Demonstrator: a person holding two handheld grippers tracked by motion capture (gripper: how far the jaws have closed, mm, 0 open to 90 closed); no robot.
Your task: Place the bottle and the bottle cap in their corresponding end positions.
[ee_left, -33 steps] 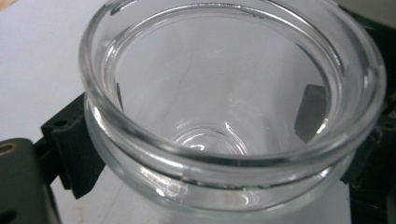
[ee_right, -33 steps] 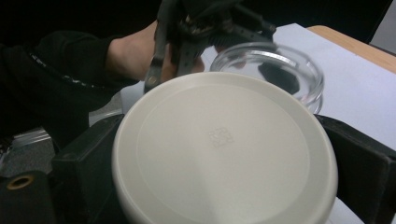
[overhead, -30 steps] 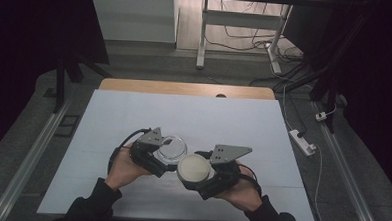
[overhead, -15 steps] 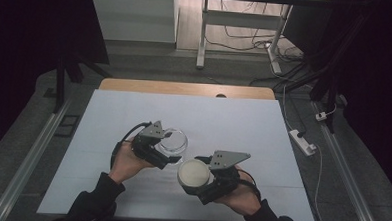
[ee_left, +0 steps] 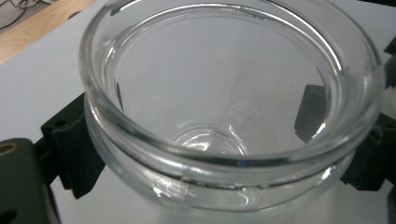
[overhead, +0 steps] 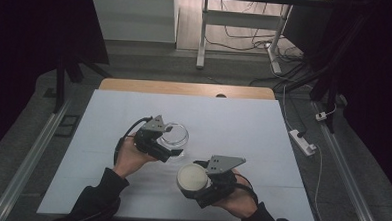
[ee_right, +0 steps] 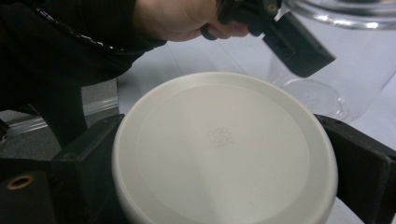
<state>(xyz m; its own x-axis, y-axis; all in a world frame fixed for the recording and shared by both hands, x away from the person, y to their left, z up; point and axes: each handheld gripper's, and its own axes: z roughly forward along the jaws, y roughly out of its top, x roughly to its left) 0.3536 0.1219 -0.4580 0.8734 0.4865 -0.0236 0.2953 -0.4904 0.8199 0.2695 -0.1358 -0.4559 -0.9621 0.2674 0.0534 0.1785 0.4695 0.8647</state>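
A clear glass jar (overhead: 175, 136) stands without a lid near the middle of the white table (overhead: 243, 122). My left gripper (overhead: 171, 145) is shut on the glass jar (ee_left: 233, 116), its black jaws pressing the neck from both sides. A round cream lid (overhead: 192, 177) sits between the jaws of my right gripper (overhead: 195, 184), which is shut on it, in front and to the right of the jar. In the right gripper view the cream lid (ee_right: 224, 149) lies flat between the jaws, with the glass jar (ee_right: 345, 65) and the left hand beyond it.
A wooden strip (overhead: 185, 88) runs along the table's far edge. A power strip (overhead: 302, 141) and cables lie on the floor to the right. Metal rails (overhead: 31, 158) flank the table. A desk frame (overhead: 203, 36) stands behind.
The two grippers have moved apart: the right one carried the lid toward the front right, away from the jar, while the left one kept the jar and shifted slightly back.
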